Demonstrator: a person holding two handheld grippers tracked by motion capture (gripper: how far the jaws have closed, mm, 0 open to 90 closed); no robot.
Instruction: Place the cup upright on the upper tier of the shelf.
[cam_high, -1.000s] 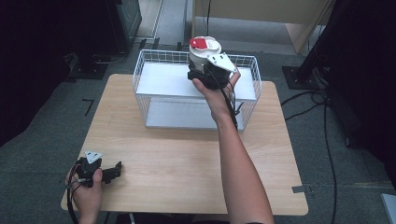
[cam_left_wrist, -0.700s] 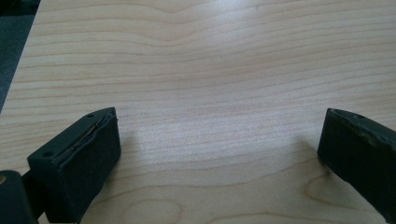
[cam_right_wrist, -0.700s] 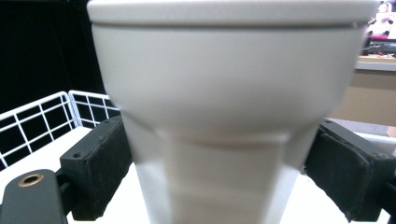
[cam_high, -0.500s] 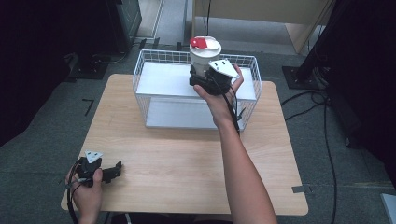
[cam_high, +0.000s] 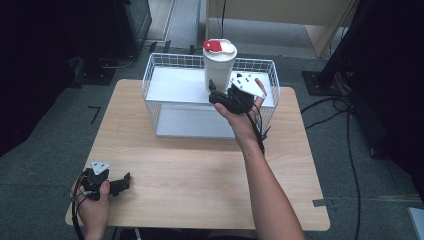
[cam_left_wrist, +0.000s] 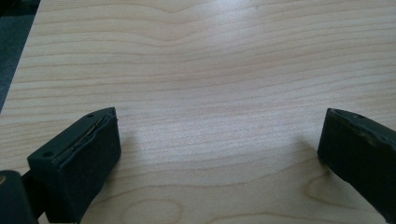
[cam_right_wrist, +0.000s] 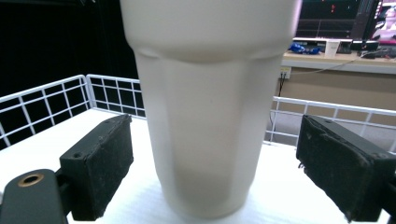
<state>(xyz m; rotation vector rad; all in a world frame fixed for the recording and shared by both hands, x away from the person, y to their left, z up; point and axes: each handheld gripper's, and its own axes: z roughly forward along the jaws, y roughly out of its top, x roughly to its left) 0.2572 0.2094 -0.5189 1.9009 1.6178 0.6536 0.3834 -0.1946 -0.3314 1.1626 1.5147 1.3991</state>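
A tall white cup with a red-and-white lid stands upright on the white floor of a wire basket at the table's far side. My right gripper is at the cup's near side, low on its body. In the right gripper view the cup stands between the two black jaws of that gripper. The gripper is open, with a gap showing on each side of the cup. My left gripper rests open on the table's front left corner, with bare wood between its jaws.
The basket's white wire walls rise around the cup on all sides. The light wooden table stretches between the basket and the left hand. Black cables lie on the floor to the right.
The right gripper has slid down and back from the cup's upper part to its lower part. The cup stands in the same spot. The left gripper has not moved.
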